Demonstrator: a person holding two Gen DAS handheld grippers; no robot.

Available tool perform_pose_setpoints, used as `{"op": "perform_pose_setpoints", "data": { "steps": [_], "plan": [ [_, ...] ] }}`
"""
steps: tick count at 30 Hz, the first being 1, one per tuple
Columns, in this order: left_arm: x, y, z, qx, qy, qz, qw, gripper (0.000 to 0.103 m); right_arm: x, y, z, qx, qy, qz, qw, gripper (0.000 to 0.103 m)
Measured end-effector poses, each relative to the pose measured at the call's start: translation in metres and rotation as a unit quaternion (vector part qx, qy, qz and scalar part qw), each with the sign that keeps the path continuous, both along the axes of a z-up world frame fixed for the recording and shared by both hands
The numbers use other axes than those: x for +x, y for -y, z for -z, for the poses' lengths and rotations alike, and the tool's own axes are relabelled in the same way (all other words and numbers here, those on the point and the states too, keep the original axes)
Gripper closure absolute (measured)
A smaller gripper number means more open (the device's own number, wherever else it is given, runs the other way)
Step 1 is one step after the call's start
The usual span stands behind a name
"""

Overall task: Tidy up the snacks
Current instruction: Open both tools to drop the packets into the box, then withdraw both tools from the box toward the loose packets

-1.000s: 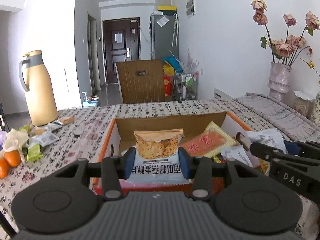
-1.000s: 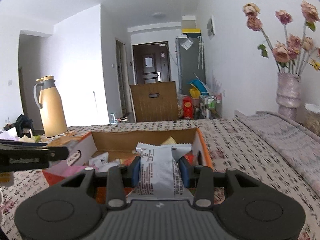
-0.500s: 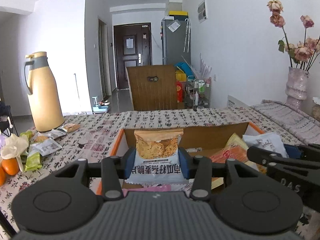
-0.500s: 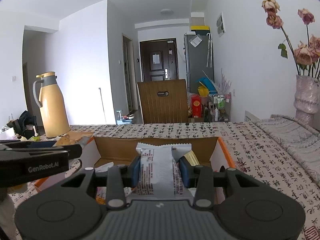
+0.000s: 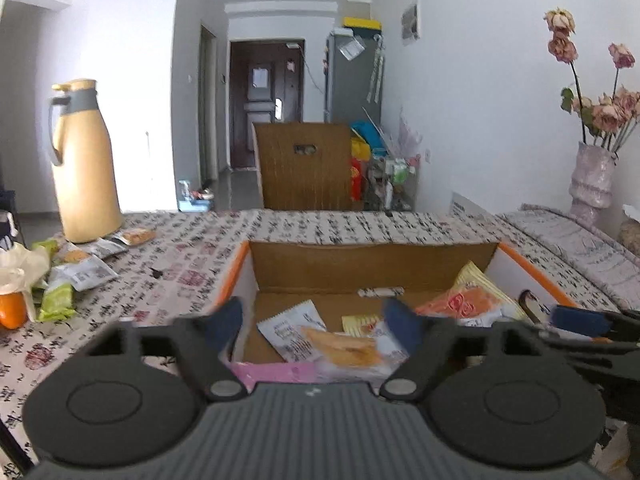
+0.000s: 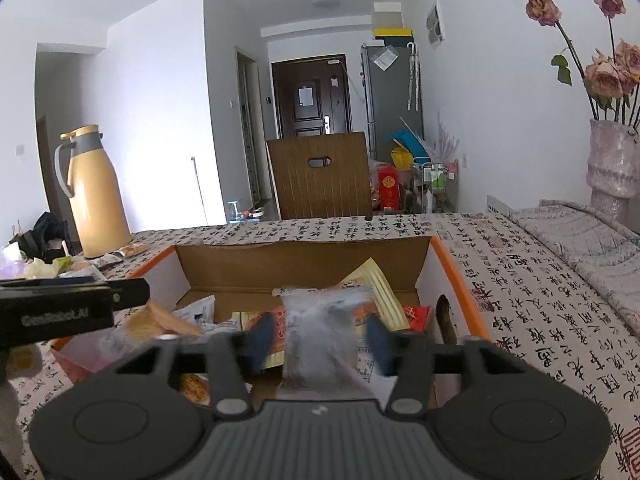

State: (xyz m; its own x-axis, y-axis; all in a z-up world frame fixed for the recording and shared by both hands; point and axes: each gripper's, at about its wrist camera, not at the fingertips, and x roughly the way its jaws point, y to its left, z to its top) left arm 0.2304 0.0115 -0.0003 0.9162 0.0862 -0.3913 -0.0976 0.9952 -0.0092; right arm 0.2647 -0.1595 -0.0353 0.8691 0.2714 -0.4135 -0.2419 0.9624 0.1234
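The table (image 5: pixel 320 228), under its cloth printed with calligraphy, is filling both views, and the open cardboard box (image 5: pixel 372 264) with the orange rim is sitting at its middle, straight ahead at twelve o'clock of both tongs. The box is already holding a good heap of snacks: an orange-and-yellow packet (image 5: pixel 468 300) at two o'clock inside it, plus several white ones.

The left gripper (image 5: pixel 314 326) is standing wide apart, its jaws having just been opening; the crisp packet (image 5: pixel 340 346) is lying loose in the box between the pads, touched by neither. The right gripper (image 6: pixel 320 340) is likewise spread, jaws just opened, and the white wrapper (image 6: pixel 316 332) is showing blurred between them, seemingly dropping free into the box.

So two more snacks are going in. What is left, as I judge it, is the scatter of loose packets (image 5: pixel 76 268) at nine o'clock on the table, beside the yellow thermos (image 5: pixel 86 164). The job looks well past halfway.
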Motion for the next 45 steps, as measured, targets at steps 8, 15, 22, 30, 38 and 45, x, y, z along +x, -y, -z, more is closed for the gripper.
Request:
{"op": "perform_pose_setpoints", "data": {
  "steps": [8, 15, 22, 30, 38, 45],
  "plan": [
    [-0.003, -0.001, -0.003, -0.004, 0.007, -0.015, 0.9999, 0.000, 0.001, 0.006, 0.000, 0.012, -0.001, 0.019, 1.000, 0.000],
    [-0.004, -0.001, -0.001, -0.004, 0.002, -0.015, 0.9999, 0.000, 0.000, 0.005, 0.001, 0.011, -0.001, 0.017, 1.000, 0.000],
    [-0.005, 0.000, -0.003, -0.004, 0.002, -0.014, 0.9999, 0.000, -0.001, 0.005, 0.000, 0.011, 0.002, 0.019, 1.000, 0.000],
    [-0.013, 0.000, -0.011, -0.003, 0.004, -0.021, 0.9998, 0.000, -0.010, 0.009, -0.011, 0.014, 0.018, 0.025, 0.999, 0.000],
    [-0.045, -0.004, -0.023, -0.005, 0.004, -0.025, 0.9997, 0.000, -0.036, 0.019, -0.021, 0.023, 0.022, 0.033, 0.999, 0.000],
    [-0.078, -0.005, -0.019, -0.007, -0.004, -0.023, 0.9997, 0.000, -0.072, 0.026, -0.021, 0.017, 0.011, 0.035, 0.999, 0.000]
  ]
}}
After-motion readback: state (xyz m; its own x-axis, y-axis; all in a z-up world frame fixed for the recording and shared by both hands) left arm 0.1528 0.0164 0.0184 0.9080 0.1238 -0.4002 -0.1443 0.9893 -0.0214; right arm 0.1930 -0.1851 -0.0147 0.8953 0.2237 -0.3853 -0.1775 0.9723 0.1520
